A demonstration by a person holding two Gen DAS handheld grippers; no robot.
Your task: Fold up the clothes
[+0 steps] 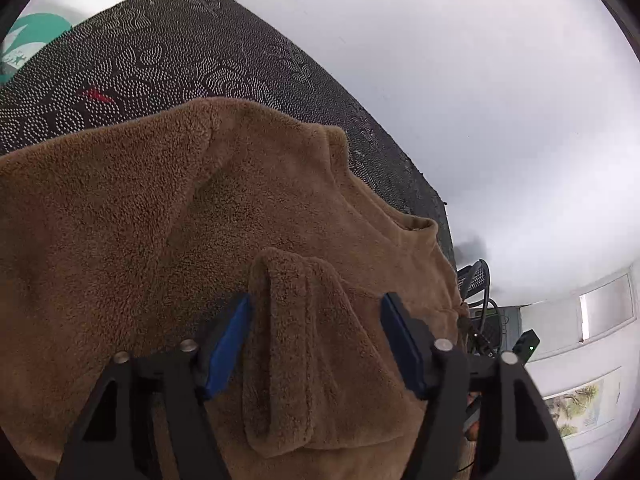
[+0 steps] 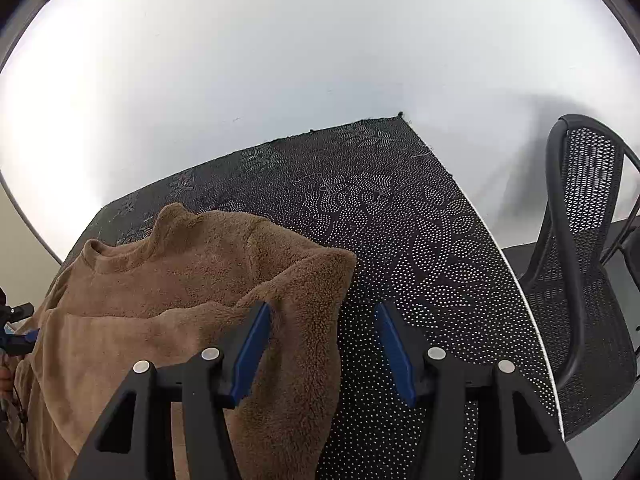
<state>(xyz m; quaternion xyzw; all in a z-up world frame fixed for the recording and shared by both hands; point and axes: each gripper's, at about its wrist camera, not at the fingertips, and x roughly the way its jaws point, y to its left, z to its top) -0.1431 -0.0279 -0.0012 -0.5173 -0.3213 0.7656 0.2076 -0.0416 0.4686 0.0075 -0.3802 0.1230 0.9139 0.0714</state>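
Fleece sweater [image 1: 160,220]: soft, floppy, light; pinch sleeve cuff, lower centre
Left gripper [image 1: 316,312]: jaws apart, straddling cuff
Right gripper [image 2: 324,320]: jaws apart, empty

The left gripper [image 1: 316,336] tilts downward with its blue-padded jaws parted and pressing on nothing, and the right gripper [image 2: 322,344], likewise angled down, holds its blue pads [image 2: 394,354] apart, gripping nothing.
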